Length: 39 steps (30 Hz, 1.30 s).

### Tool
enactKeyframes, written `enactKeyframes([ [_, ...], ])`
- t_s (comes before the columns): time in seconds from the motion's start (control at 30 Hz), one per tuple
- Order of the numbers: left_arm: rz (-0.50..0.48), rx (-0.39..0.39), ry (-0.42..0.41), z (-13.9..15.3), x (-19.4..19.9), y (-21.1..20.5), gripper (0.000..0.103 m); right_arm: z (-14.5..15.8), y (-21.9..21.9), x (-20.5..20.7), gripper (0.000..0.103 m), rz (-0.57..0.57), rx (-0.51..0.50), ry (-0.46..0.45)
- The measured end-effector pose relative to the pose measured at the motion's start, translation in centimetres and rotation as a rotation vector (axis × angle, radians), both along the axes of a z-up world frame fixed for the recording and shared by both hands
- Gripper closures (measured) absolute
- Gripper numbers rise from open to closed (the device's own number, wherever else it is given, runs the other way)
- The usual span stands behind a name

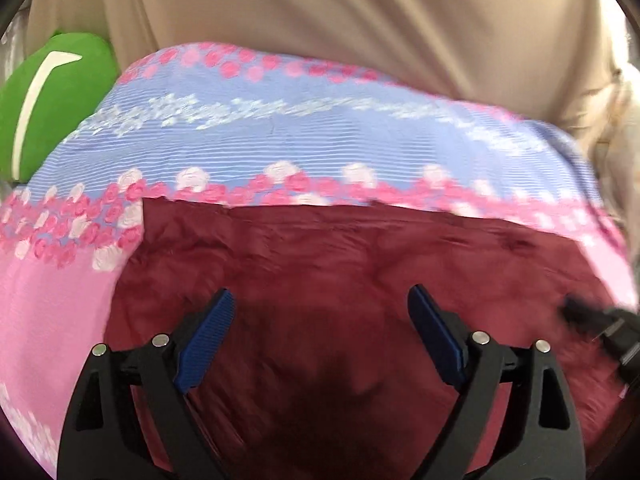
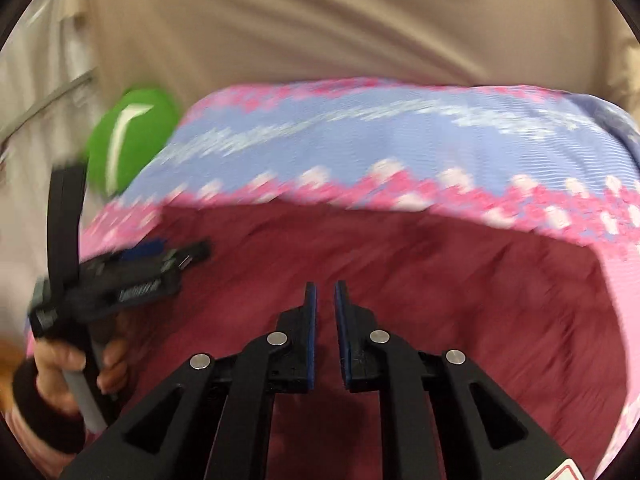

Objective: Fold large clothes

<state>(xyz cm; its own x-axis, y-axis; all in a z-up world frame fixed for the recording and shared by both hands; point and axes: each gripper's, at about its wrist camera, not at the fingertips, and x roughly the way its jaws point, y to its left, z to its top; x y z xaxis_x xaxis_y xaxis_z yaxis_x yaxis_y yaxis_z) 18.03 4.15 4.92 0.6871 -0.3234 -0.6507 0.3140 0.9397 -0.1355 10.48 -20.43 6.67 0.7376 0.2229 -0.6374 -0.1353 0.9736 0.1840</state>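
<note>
A dark red garment (image 1: 340,264) lies flat on a pink and blue flowered bedspread (image 1: 280,128). It also shows in the right wrist view (image 2: 400,264). My left gripper (image 1: 320,320) is open and empty, its blue pads wide apart just above the garment's near part. It also shows at the left of the right wrist view (image 2: 160,264), held by a hand. My right gripper (image 2: 325,300) is nearly shut with a narrow gap and nothing between its pads, above the garment. Its tip shows blurred at the right edge of the left wrist view (image 1: 592,320).
A green cushion (image 1: 44,112) with a white stripe lies at the far left of the bedspread (image 2: 400,128), also in the right wrist view (image 2: 128,140). A beige curtain or fabric (image 1: 340,12) hangs behind the bed.
</note>
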Motion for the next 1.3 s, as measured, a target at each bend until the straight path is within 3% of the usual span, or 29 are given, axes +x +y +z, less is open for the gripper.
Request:
enactKeyframes([
  [0.1, -0.074, 0.056, -0.017, 0.0, -3.0, -1.5, 0.016, -2.0, 2.9, -2.0, 0.09, 0.085, -0.001, 0.051],
  [0.17, -0.08, 0.121, -0.013, -1.0, -4.2, -1.4, 0.016, -3.3, 2.9, -3.4, 0.091, 0.066, -0.034, 0.06],
  [0.23, -0.058, 0.138, 0.004, -1.8, -4.7, -0.1, 0.016, -3.5, 1.0, -4.8, 0.093, 0.02, -0.031, 0.055],
  [0.37, 0.071, 0.119, 0.033, -3.0, -5.1, 5.7, 0.015, -4.0, -6.9, -9.0, 0.098, -0.199, 0.002, 0.053],
  [0.47, 0.201, 0.156, 0.026, -3.7, -5.6, 9.5, 0.009, -4.9, -13.2, -12.5, 0.103, -0.342, 0.106, 0.06],
  [0.57, 0.251, 0.078, 0.092, -5.0, -5.5, 12.3, 0.008, -5.8, -16.5, -14.8, 0.103, -0.451, 0.128, 0.066],
  [0.63, 0.267, 0.021, 0.126, -5.4, -5.6, 13.2, 0.008, -6.0, -16.6, -14.7, 0.103, -0.463, 0.124, 0.077],
  [0.7, 0.277, 0.072, 0.107, -4.6, -6.0, 12.5, 0.01, -5.0, -15.8, -14.7, 0.1, -0.484, 0.073, 0.069],
  [0.77, 0.268, 0.122, 0.067, -3.8, -6.6, 11.6, 0.011, -3.3, -15.0, -14.7, 0.09, -0.495, 0.024, 0.027],
  [0.87, 0.254, 0.193, 0.041, -3.8, -7.4, 10.6, 0.011, -3.3, -14.9, -13.6, 0.09, -0.484, -0.008, 0.028],
  [1.03, 0.269, 0.13, 0.088, -4.7, -7.4, 11.4, 0.01, -6.0, -15.6, -11.6, 0.097, -0.477, -0.011, 0.095],
  [1.13, 0.275, 0.105, 0.106, -4.8, -7.6, 11.8, 0.01, -4.4, -15.4, -12.2, 0.09, -0.5, 0.011, 0.083],
  [1.3, 0.282, 0.104, 0.101, -5.1, -7.7, 11.7, 0.01, -0.8, -11.2, -12.5, 0.087, -0.385, 0.063, 0.016],
])
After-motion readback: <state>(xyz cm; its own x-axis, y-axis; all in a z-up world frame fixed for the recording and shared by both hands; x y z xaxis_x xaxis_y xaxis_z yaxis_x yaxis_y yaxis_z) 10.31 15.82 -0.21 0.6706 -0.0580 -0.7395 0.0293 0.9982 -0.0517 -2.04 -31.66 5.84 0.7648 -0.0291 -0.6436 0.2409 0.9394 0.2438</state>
